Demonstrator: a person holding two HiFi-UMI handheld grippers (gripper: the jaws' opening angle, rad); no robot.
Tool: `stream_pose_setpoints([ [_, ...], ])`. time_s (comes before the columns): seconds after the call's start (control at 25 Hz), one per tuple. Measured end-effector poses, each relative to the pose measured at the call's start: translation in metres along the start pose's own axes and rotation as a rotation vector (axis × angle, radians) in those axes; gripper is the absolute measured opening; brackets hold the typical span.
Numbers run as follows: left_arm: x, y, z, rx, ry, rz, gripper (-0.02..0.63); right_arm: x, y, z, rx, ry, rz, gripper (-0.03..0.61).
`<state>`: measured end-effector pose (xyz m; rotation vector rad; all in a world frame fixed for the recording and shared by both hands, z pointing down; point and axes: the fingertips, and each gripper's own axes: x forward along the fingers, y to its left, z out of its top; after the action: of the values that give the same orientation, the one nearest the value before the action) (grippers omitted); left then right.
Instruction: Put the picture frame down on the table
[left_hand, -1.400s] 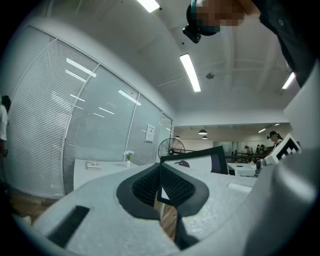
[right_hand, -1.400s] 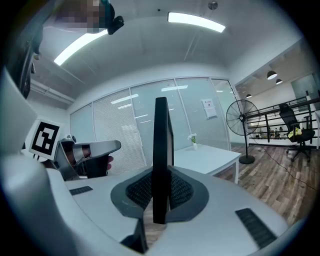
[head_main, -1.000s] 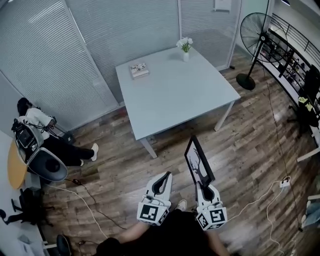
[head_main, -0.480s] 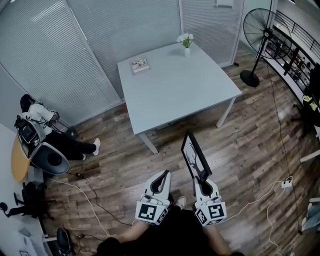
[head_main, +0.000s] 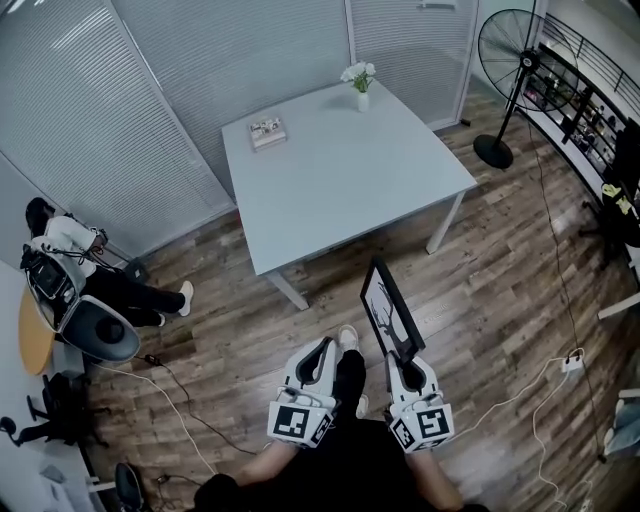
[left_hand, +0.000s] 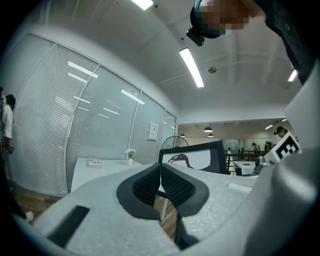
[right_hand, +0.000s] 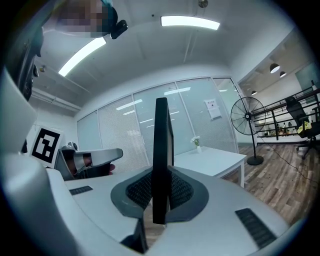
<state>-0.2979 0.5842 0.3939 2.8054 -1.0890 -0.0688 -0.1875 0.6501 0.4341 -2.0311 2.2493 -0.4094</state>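
The wooden floor (head_main: 500, 290) spreads wide and bare between the person and the near edge of the table (head_main: 350, 190). The pale square table is turned so that one corner points toward the person. Its far-left edge runs close along the blind-covered glass partition (head_main: 170, 110). Most of the top is bare.

Beyond the right corner a standing fan (head_main: 512, 62) is on the floor, apart from the table, with shelving (head_main: 590, 100) behind it. Off the left corner, well away, a seated person (head_main: 105, 285) and an office chair (head_main: 95, 330) are by the partition. Cables (head_main: 180, 410) trail over the floor on both sides, and one ends at a power strip (head_main: 570, 363).

The picture frame (head_main: 390, 312) is in the air, short of the table's near edge and over bare floor. It stands upright and edge-on to the person, its black rim around a white print with a dark figure.

The right gripper (head_main: 402, 362) is low in front of the body and points forward. Its jaws are clamped on the frame's lower edge, and in the right gripper view the frame (right_hand: 161, 150) rises straight between the pads. The left gripper (head_main: 325, 352) is level beside it, apart from the frame, jaws pressed together on nothing. The person's shoe (head_main: 347, 337) shows between the two.

A book (head_main: 267, 131) lies near the table's left corner. A small vase of white flowers (head_main: 360, 85) is at the far corner.
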Motion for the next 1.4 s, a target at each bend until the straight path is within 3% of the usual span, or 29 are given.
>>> stream_pose_setpoints([
  [0.36,0.071,0.017,0.002,-0.009,-0.025,0.006,0.02,0.048,-0.036,0.015,-0.021,0.006,0.017,0.048],
  [0.92,0.206,0.068,0.016,-0.02,0.01,0.001,0.02,0.162,-0.109,0.049,-0.002,0.036,0.013,0.048],
  [1.4,0.282,0.125,0.023,-0.036,0.002,0.012,0.02,0.252,-0.133,0.07,-0.011,0.044,0.025,0.048],
])
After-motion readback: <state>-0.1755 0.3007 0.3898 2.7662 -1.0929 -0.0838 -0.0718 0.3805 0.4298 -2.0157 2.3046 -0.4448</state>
